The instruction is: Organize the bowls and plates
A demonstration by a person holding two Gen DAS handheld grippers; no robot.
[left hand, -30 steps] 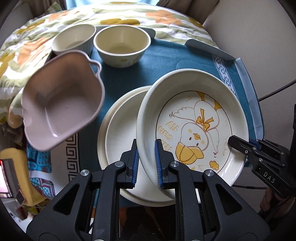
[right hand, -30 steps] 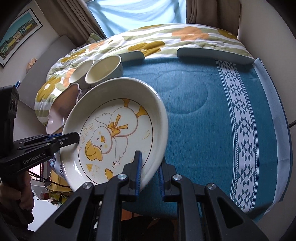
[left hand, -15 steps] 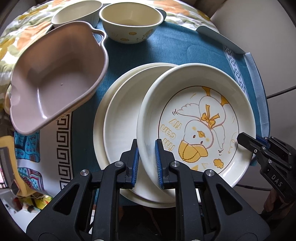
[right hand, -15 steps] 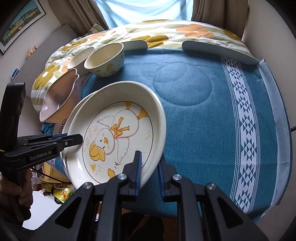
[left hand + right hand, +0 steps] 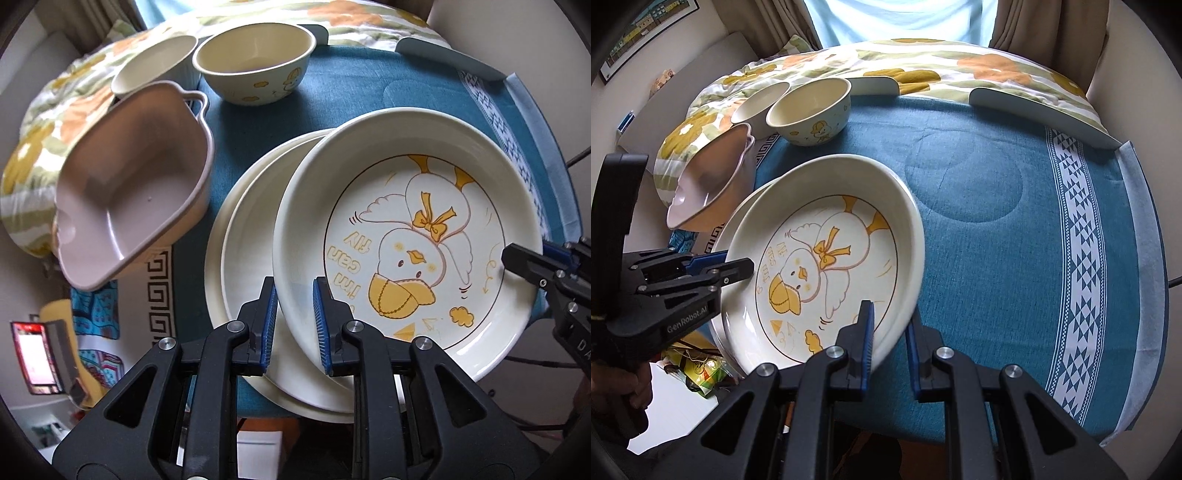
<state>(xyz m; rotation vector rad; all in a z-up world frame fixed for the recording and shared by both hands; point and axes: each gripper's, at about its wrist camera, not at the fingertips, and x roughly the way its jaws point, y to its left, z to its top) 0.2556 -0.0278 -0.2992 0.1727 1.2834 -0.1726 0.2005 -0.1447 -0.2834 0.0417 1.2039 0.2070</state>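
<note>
A cream plate with a yellow duck drawing (image 5: 417, 236) (image 5: 820, 258) hangs tilted just over a stack of two plain cream plates (image 5: 251, 258) (image 5: 764, 186) on the blue tablecloth. My left gripper (image 5: 293, 291) (image 5: 737, 260) has the plate's rim between its blue pads, and its jaws are opening slightly. My right gripper (image 5: 890, 314) (image 5: 513, 254) is shut on the opposite rim. How far the duck plate rests on the stack is hidden.
A pink handled bowl (image 5: 129, 192) (image 5: 709, 184) sits tilted at the table's left edge. Behind it stand a white bowl (image 5: 155, 70) and a cream duck-print bowl (image 5: 255, 66) (image 5: 812, 110). A flowered quilt (image 5: 960, 66) lies beyond the table. A hand (image 5: 617, 384) holds the left gripper.
The duck plate has come down and settled closer over the plain plates, with both grippers following it. The left pads stand a little farther apart than before.
</note>
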